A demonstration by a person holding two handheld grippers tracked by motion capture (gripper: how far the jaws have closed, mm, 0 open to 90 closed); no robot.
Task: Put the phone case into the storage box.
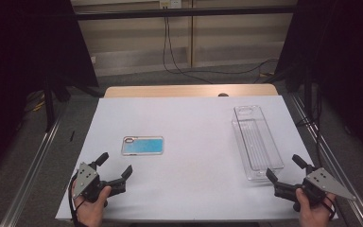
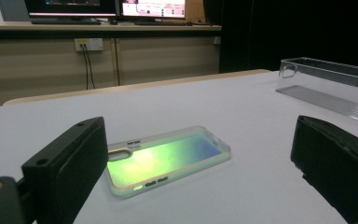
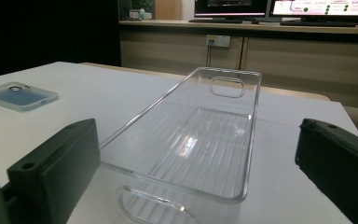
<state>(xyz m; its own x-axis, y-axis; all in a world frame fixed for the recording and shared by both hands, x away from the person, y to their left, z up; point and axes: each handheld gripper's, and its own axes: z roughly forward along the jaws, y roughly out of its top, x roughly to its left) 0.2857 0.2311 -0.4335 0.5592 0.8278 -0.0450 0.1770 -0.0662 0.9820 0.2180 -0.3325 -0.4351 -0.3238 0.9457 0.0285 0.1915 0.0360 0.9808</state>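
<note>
You have on the desk (image 1: 194, 189): 1 iridescent phone case (image 1: 142, 145) near the left edge | 1 clear plastic tray (image 1: 256, 141) along the right edge | 2 tongs you hold: left tongs (image 1: 116, 169), right tongs (image 1: 283, 171)

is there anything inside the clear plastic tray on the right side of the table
No. The long clear plastic tray holds nothing; its ribbed floor and the white table cover show through it. Nothing in it is hidden.
</note>
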